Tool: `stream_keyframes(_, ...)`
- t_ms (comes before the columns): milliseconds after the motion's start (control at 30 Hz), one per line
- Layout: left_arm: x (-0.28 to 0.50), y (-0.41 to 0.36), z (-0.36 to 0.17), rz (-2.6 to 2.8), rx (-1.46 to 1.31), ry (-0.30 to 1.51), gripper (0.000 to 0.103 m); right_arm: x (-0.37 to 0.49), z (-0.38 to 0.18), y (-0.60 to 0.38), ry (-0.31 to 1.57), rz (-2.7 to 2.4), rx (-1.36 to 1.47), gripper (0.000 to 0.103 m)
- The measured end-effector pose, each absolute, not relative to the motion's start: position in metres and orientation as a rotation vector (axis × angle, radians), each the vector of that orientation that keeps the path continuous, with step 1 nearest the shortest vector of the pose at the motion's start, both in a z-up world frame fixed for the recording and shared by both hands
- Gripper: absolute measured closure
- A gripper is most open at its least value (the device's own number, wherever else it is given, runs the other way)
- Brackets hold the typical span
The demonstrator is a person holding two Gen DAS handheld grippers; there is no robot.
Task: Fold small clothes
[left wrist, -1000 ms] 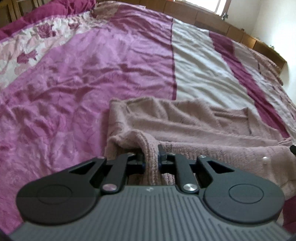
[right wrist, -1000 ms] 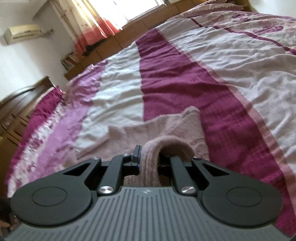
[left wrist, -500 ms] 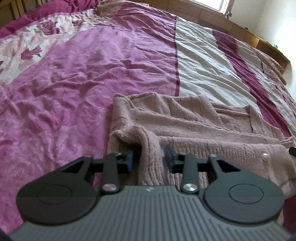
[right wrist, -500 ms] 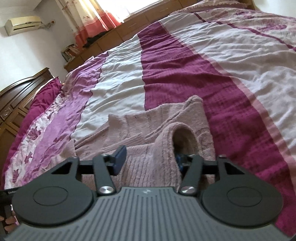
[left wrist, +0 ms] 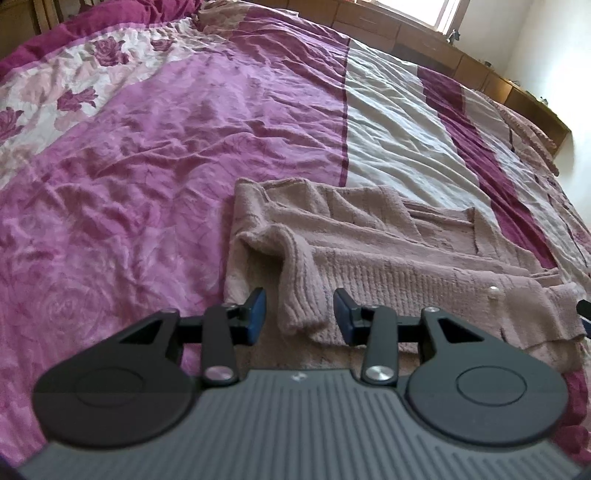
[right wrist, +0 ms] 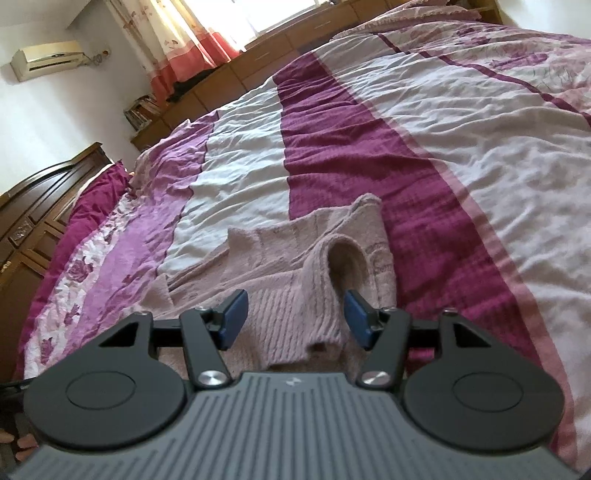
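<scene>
A dusty-pink knitted cardigan [left wrist: 388, 258] lies folded on the bed, with a white button [left wrist: 493, 291] on its front. In the left wrist view my left gripper [left wrist: 299, 312] is open, and a ribbed sleeve cuff [left wrist: 295, 273] lies between its blue pads without touching them. In the right wrist view the cardigan [right wrist: 280, 258] shows its other sleeve. That sleeve's cuff [right wrist: 325, 295] is a raised loop between the jaws of my right gripper [right wrist: 296, 317]. These jaws are opening and neither pad presses on the knit.
The cardigan rests on a bedspread [left wrist: 147, 147] striped in pink, white and dark magenta [right wrist: 443, 147]. A dark wooden headboard [right wrist: 33, 206] stands at the left. Low wooden cabinets [left wrist: 406, 33] run under the window, with a curtain [right wrist: 184, 37] and an air conditioner [right wrist: 48, 59].
Both grippers were shut on the sleeve cuffs a second ago and have let go. Both have pulled back and risen a little, leaving the cuffs lying on the cardigan.
</scene>
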State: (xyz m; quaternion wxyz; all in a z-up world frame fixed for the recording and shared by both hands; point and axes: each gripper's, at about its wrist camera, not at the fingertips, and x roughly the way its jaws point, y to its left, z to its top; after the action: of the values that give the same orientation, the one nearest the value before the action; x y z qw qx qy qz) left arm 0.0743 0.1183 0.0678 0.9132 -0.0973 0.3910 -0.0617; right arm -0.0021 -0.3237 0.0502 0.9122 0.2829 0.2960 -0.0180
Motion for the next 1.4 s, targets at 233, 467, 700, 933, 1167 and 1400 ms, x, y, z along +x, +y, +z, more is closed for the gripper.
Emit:
stream_keyframes(233,0.075,0.11,0.061,-0.13,-0.174,0.811,0.061,0.0,0.039,-0.311,0.644,-0.008,0.577,0.038)
stream_keyframes(467,0.077,0.107,0.051,-0.118,-0.182,0.824,0.061,0.004,0.028,-0.308,0.661,0.0,0.567,0.038)
stream_keyframes(700,0.078,0.106,0.049,-0.118,-0.178,0.818,0.061,0.006,0.027,-0.309,0.655,-0.003,0.579,0.038)
stream_keyframes(933,0.078,0.106,0.05,-0.129,-0.18,0.809,0.07,0.008,0.026,-0.311,0.654,-0.013,0.583,0.066)
stream_keyframes(1167,0.088,0.11,0.065,-0.165,-0.211,0.762,0.09,0.013,0.038,-0.328,0.591,-0.011,0.644,0.094)
stream_keyframes(1400,0.121,0.11,0.092,-0.144,-0.204,0.673,0.09,0.04,0.067,-0.339,0.514,-0.015,0.639,0.095)
